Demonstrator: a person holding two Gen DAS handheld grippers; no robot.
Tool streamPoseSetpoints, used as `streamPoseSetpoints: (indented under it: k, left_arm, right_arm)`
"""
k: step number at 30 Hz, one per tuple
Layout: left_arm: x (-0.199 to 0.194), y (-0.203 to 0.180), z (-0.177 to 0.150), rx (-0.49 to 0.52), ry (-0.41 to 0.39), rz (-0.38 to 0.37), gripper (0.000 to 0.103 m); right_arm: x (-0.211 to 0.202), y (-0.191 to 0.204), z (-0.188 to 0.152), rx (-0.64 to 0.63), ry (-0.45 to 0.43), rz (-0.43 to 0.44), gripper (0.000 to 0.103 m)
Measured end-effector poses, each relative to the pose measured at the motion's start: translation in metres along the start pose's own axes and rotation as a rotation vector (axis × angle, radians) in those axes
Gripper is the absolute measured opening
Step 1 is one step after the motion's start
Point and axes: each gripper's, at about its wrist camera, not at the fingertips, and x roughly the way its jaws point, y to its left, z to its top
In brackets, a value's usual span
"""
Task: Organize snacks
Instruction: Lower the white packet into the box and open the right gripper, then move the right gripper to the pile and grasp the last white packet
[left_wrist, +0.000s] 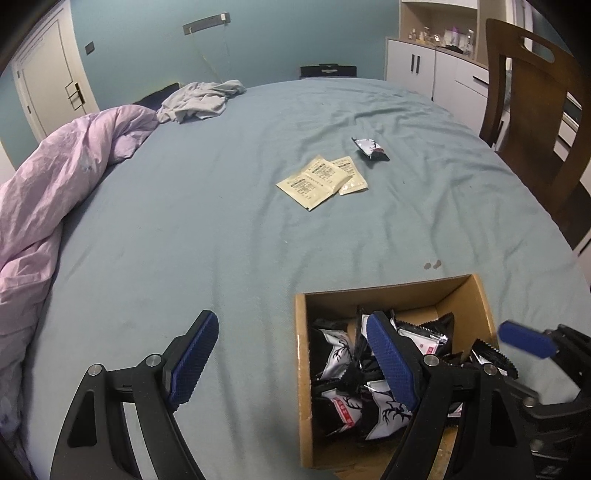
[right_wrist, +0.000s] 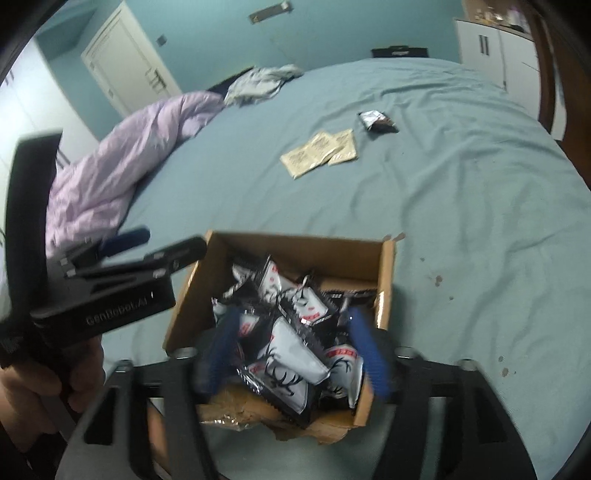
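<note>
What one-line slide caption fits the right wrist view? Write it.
Right claw open over a cardboard box full of black-and-white snack packets; three packets remain on the blue bedsheet.

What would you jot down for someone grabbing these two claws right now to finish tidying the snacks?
Left claw: open, empty, beside the box.
Right claw: open over the box, nothing gripped.
Done: many black-and-white packs are piled in the box.
Left: one dark pack and two beige sachets lie on the bed beyond the box. Probably take the sachets next, as they lie nearer.
</note>
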Motion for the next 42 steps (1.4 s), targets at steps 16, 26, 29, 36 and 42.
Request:
streamPoseSetpoints:
  k: [16, 26, 29, 36, 42]
  left_arm:
    - [-0.004, 0.009, 0.000, -0.028, -0.022, 0.023, 0.084]
    - [0.000, 0.008, 0.004, -0.024, -0.007, -0.007, 0.084]
    - [0.001, 0.003, 0.006, 0.001, -0.001, -0.018, 0.084]
    - [-0.001, 0.003, 0.012, 0.003, 0.025, -0.058, 0.084]
    - [0.002, 0.007, 0.012, 0.030, 0.048, -0.038, 0.084]
  right_arm:
    - [-0.023, -0.032, 0.002, 0.166, -0.077, 0.000, 0.076]
    - [-0.042, -0.079, 0.002, 0.358, -0.124, -0.070, 0.078]
    - [-0.033, -0.090, -0.002, 0.438, -0.076, -0.023, 0.078]
    - [-0.021, -0.098, 0.002, 0.502, -0.004, -0.009, 0.078]
    - [-0.011, -0.099, 0.033, 0.446, 0.035, -0.040, 0.078]
